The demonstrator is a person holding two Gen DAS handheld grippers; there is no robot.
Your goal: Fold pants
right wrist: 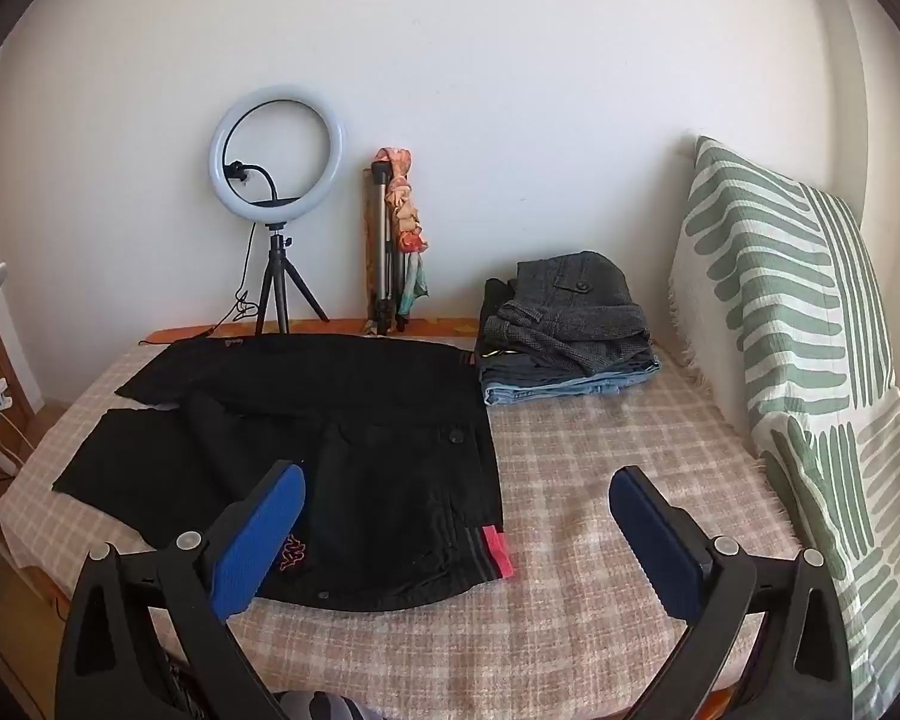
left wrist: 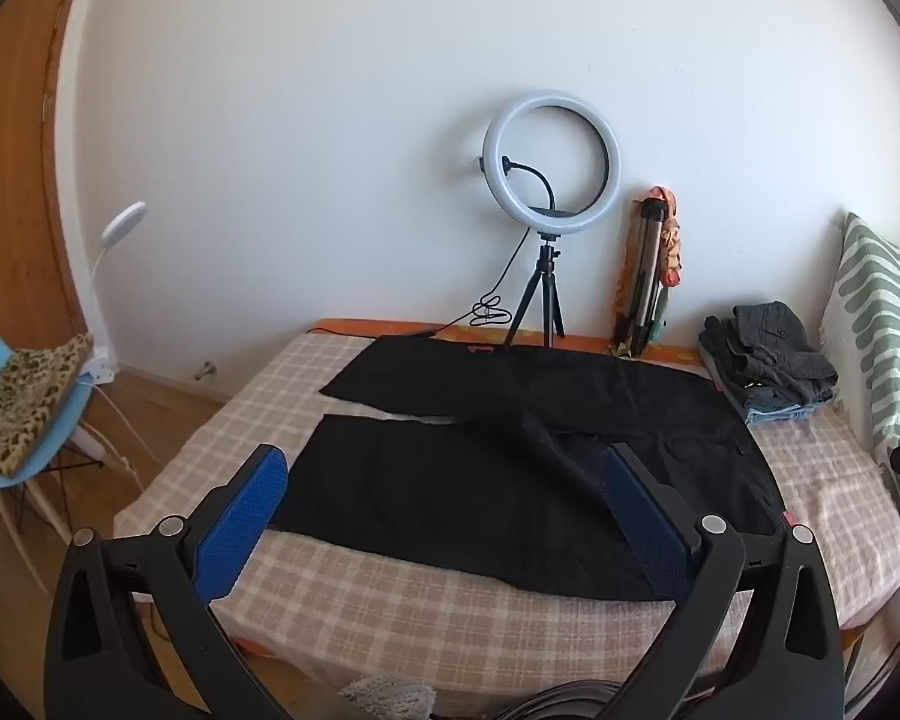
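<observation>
Black pants (left wrist: 510, 450) lie spread flat on the checked bed cover (left wrist: 390, 612), legs to the left, waist to the right. In the right wrist view the pants (right wrist: 342, 450) show a pink waistband tab (right wrist: 498, 552) and an orange logo. My left gripper (left wrist: 444, 510) is open and empty, held above the near edge of the near leg. My right gripper (right wrist: 456, 528) is open and empty, held above the near waist corner.
A stack of folded clothes (right wrist: 564, 330) sits at the back right of the bed. A ring light on a tripod (left wrist: 549, 192) and a folded tripod (left wrist: 645, 276) stand by the wall. A green striped cushion (right wrist: 798, 372) leans at the right. A blue chair (left wrist: 24, 408) stands left.
</observation>
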